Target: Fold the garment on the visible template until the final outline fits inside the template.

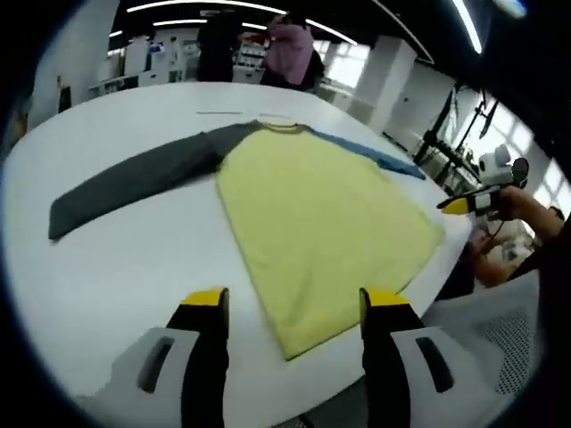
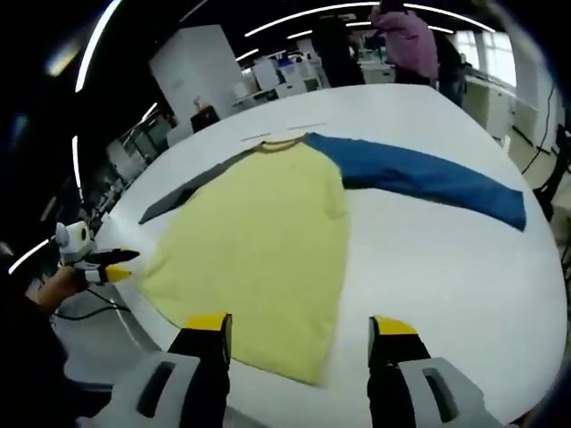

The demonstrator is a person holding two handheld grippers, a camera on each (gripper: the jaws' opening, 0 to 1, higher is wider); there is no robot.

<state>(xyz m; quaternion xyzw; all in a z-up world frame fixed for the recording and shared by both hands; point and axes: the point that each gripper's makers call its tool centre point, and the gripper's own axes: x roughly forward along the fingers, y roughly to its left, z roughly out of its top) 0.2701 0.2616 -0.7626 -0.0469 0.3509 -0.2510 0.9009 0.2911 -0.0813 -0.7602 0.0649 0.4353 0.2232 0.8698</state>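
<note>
Yellow-tipped jaws of the left gripper [image 1: 290, 303] rise from the bottom of the left gripper view, spread wide with nothing between them, hovering over the near edge of the white surface [image 1: 116, 259]. Just beyond them the garment [image 1: 312, 223] lies flat: a yellow body with its hem corner nearest the jaws, a dark grey sleeve [image 1: 134, 183] stretched out to the left and a blue sleeve [image 1: 370, 153] running off to the right. At the right edge the right gripper [image 1: 464, 203] shows past the surface's rim, held in a person's hand [image 1: 513, 203].

In the right gripper view the right gripper [image 2: 303, 328] also has its jaws wide apart and empty, above the garment's [image 2: 259, 241] hem. The blue sleeve [image 2: 428, 176] extends right across the surface [image 2: 446, 259]; the grey sleeve [image 2: 192, 187] angles left. The left gripper [image 2: 111, 263] appears at the far left, beside the surface's edge. People [image 2: 406, 40] stand in the background.
</note>
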